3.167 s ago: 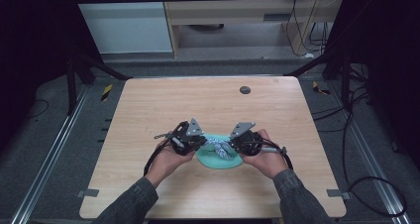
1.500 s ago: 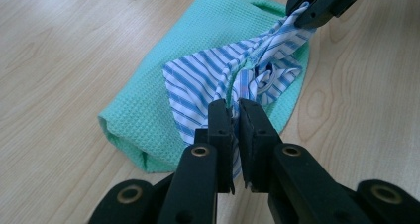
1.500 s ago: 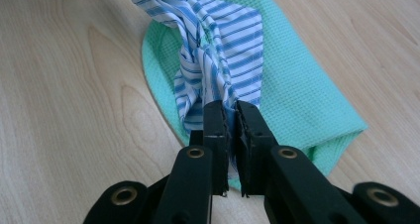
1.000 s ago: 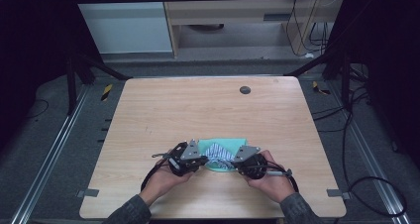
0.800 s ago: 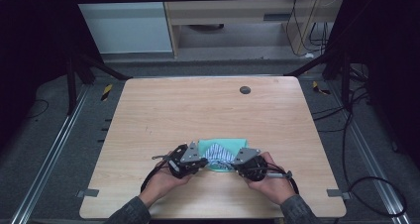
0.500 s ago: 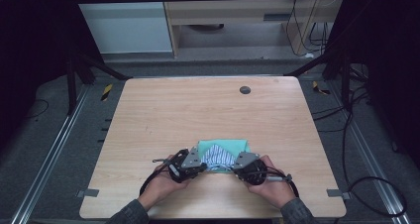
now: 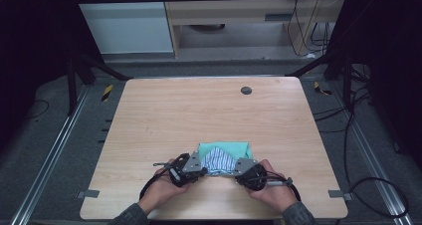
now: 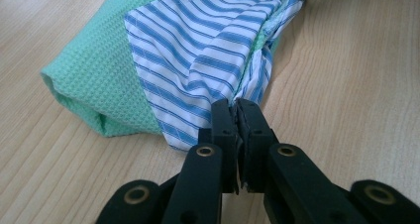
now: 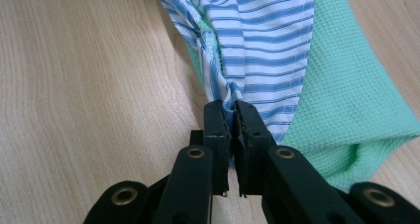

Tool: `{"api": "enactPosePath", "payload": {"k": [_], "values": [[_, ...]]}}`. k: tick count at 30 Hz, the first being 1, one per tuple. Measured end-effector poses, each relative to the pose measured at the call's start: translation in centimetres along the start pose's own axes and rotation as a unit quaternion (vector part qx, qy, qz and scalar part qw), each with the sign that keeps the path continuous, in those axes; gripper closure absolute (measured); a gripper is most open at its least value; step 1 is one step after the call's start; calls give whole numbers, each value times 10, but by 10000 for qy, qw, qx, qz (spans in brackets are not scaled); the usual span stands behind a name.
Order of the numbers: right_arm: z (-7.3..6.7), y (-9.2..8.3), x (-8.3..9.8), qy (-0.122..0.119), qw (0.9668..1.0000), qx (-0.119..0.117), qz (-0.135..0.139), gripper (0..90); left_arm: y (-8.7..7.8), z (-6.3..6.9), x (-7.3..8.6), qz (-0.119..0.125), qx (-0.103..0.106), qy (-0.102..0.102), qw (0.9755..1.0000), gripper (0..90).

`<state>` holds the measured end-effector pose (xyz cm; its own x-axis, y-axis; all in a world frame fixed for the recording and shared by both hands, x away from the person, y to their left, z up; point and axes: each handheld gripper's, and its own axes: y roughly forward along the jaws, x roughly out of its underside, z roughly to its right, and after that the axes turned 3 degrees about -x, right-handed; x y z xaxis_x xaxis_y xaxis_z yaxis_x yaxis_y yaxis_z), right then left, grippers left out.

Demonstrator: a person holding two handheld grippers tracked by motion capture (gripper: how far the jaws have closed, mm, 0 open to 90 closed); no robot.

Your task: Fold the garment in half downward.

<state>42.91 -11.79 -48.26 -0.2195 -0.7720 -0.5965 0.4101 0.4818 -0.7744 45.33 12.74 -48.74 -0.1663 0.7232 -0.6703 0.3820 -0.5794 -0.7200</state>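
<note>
left claw [image 8: 236, 107] pinching striped cloth [image 8: 208, 45] | right claw [image 9: 232, 110] pinching same | cloth on green towel [image 7: 226, 148] near tabletop [image 7: 209, 110] front edge | risk: green layer possibly caught too, dragging it along

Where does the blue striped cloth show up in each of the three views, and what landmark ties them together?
High view: the striped cloth lies low and centre, between the two grippers.
Left gripper view: it fills the upper middle, running down into the shut jaws.
Right gripper view: it hangs from top centre into the shut jaws.
Shared landmark: the green cloth beneath it.
</note>
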Motion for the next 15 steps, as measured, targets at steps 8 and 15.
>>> {"api": "enactPosePath", "payload": {"k": [8, 15], "values": [[-9, -7, 3, -45, 10000, -20, -52, 719, -10, 8, 9, 61, 87, -158, 9998, 788], [-15, -21, 15, -3, 9999, -35, -119, 609, -26, 15, 13, 72, 162, -72, 9998, 802]]}}
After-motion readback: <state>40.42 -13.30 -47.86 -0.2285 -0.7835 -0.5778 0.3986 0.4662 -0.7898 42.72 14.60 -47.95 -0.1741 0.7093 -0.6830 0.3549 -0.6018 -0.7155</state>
